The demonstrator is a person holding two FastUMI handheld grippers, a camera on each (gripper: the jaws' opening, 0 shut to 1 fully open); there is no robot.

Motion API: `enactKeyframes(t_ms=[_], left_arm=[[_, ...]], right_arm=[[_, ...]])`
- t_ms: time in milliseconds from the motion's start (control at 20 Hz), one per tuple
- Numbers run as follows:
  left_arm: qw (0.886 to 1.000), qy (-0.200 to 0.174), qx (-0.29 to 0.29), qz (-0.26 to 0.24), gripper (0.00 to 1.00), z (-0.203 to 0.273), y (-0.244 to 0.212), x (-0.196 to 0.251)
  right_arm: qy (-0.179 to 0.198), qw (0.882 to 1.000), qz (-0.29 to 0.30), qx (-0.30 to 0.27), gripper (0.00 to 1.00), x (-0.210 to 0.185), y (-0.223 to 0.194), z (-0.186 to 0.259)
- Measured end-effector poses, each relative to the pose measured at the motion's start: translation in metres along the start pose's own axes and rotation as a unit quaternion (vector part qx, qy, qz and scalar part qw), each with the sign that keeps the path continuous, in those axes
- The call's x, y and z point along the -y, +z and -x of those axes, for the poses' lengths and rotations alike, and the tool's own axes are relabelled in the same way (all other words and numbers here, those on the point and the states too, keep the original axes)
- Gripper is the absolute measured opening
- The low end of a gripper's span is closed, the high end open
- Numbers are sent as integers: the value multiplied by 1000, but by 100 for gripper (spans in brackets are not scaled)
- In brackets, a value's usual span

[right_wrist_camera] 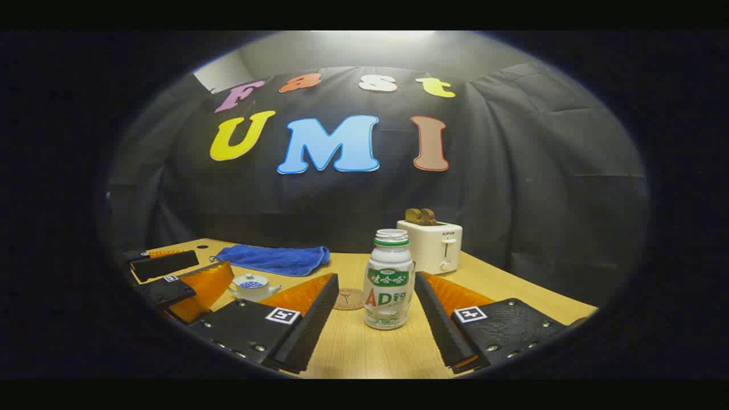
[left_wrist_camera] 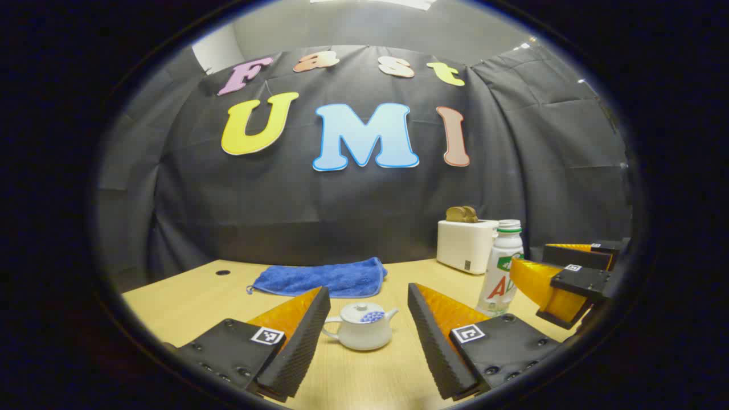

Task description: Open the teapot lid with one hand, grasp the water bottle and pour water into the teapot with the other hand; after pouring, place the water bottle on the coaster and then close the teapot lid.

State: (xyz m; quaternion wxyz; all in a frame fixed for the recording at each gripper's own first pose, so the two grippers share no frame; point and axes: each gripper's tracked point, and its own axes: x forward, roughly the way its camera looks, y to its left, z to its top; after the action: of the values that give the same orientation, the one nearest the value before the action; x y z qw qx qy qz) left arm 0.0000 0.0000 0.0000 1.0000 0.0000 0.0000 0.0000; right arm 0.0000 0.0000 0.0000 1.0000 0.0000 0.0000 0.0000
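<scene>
Left gripper view: left gripper [left_wrist_camera: 364, 341] spread wide, holding nothing, fingers either side of teapot [left_wrist_camera: 360, 326] but apart from it. Lid [left_wrist_camera: 362, 312] still seated on pot. Water bottle [left_wrist_camera: 502, 267] upright to right, right gripper [left_wrist_camera: 561, 285] close beside it. Nothing of task done yet, by look of it.

Right gripper view: right gripper [right_wrist_camera: 376, 324] spread, empty, water bottle [right_wrist_camera: 389, 279] standing between fingers, untouched. Coaster [right_wrist_camera: 348, 298] bare, just left behind bottle. Teapot [right_wrist_camera: 252, 287] farther left near left gripper [right_wrist_camera: 188, 285]. Lid lift, pour, bottle to coaster, lid closing all remaining.
</scene>
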Motion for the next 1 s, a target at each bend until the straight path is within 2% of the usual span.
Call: enactKeyframes(t_ms=[100, 200, 350, 400, 450, 650, 700, 750, 1000], left_arm=[[1000, 2, -3, -4, 87, -8, 1, -2], [1000, 5, -11, -6, 93, -26, 4, -5], [1000, 5, -20, -4, 92, -47, -1, -6], [1000, 5, -22, -4, 88, -50, -3, -6], [1000, 5, -25, -4, 92, -53, -4, -6], [999, 8, -34, -11, 88, -65, -13, -7], [999, 10, -38, -13, 80, -69, -17, -9], [999, 11, -43, -16, 82, -73, -20, -9], [997, 7, -70, -20, 77, -86, -43, -6]], right_arm=[[0, 1000, 2, 1, 83, 2, 4, -2], [3, 1000, 1, 4, 83, 3, 6, -4], [2, 1000, 6, 6, 83, 5, 10, -9], [2, 1000, 6, 6, 83, 6, 9, -11], [3, 1000, 5, 5, 83, 6, 9, -12], [4, 1000, -2, 0, 83, 7, 5, -18], [5, 1000, -3, -2, 83, 7, 3, -19], [5, 1000, -4, -4, 83, 7, 2, -19], [7, 1000, -8, -12, 83, 8, -4, -22]])
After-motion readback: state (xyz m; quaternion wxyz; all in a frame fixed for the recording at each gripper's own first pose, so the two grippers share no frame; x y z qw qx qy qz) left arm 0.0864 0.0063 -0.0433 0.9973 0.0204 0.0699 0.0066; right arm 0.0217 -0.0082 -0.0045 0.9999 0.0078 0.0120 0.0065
